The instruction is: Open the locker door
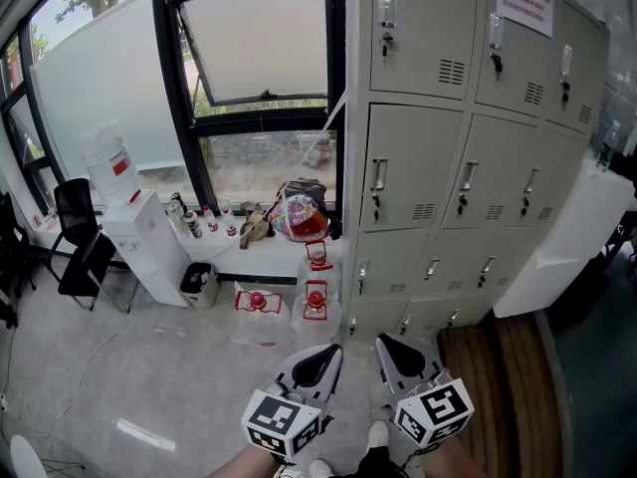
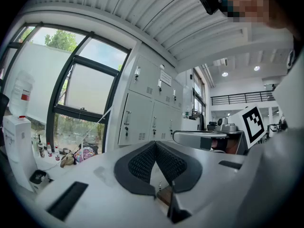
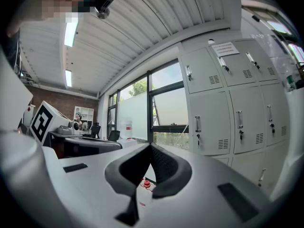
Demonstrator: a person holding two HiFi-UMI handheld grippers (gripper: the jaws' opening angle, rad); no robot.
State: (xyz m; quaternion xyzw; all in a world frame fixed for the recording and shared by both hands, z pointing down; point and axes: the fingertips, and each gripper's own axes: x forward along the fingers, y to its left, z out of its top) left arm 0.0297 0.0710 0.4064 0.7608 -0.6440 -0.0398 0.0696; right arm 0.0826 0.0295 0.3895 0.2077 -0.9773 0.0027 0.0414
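A bank of pale grey lockers [image 1: 458,127] fills the upper right of the head view, each door with a vertical handle [image 1: 378,175] and a key below it. Every door I see is closed. My left gripper [image 1: 331,352] and right gripper [image 1: 384,342] hang low near my feet, side by side, well short of the lockers. Both are shut with nothing between the jaws. In the left gripper view the gripper [image 2: 154,144] points toward the lockers [image 2: 142,115]. The right gripper [image 3: 150,146] has the lockers [image 3: 213,118] to its right.
A water dispenser [image 1: 139,222] stands left under the window. Water jugs with red caps [image 1: 317,302] and a bag [image 1: 299,212] lie by the lockers' left edge. A black chair [image 1: 80,237] is at far left, a white unit [image 1: 567,252] at right.
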